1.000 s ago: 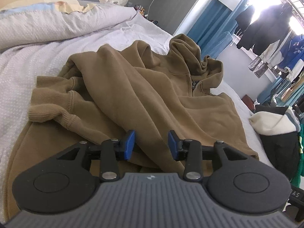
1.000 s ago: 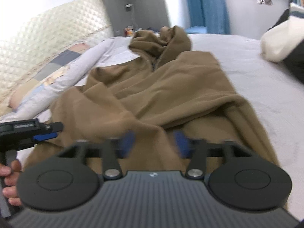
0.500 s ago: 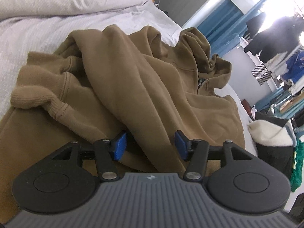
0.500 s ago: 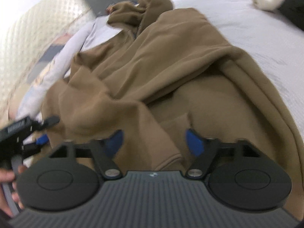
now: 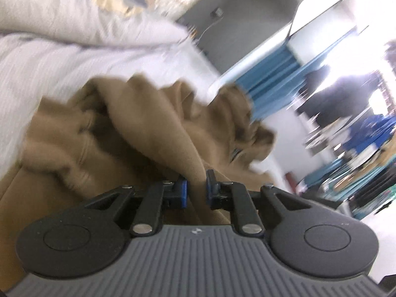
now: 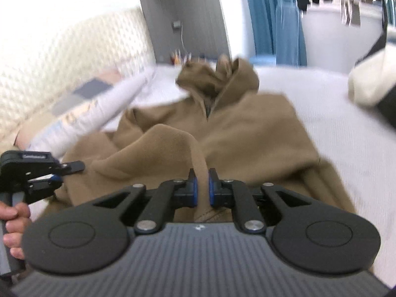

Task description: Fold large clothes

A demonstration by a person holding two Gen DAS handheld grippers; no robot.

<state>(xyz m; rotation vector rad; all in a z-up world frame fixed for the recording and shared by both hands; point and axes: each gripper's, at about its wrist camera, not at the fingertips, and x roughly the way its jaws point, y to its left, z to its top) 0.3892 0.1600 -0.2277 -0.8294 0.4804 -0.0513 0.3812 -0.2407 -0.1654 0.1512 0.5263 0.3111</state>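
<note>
A tan-brown hoodie (image 5: pixel 153 128) lies crumpled on the white bed, hood toward the far end. My left gripper (image 5: pixel 196 188) is shut on a fold of the hoodie's fabric near its lower edge. My right gripper (image 6: pixel 202 188) is shut on a raised strip of the same hoodie (image 6: pixel 247 128) near the hem, and the cloth rises between its blue pads. The left gripper also shows in the right wrist view (image 6: pixel 53 173), at the hoodie's left side, held by a hand. Both views are motion-blurred.
The white bedspread (image 6: pixel 334 113) surrounds the hoodie. A pillow (image 5: pixel 74 27) and a quilted headboard (image 6: pixel 61 54) are at the left. A pile of white and dark clothes (image 6: pixel 371 86) sits at the right. Blue curtains (image 5: pixel 267 74) and hanging clothes are behind.
Both grippers have closed from open onto folds of the hoodie. Both have lifted and tilted up, pulling the cloth; the views are now blurred by motion.
</note>
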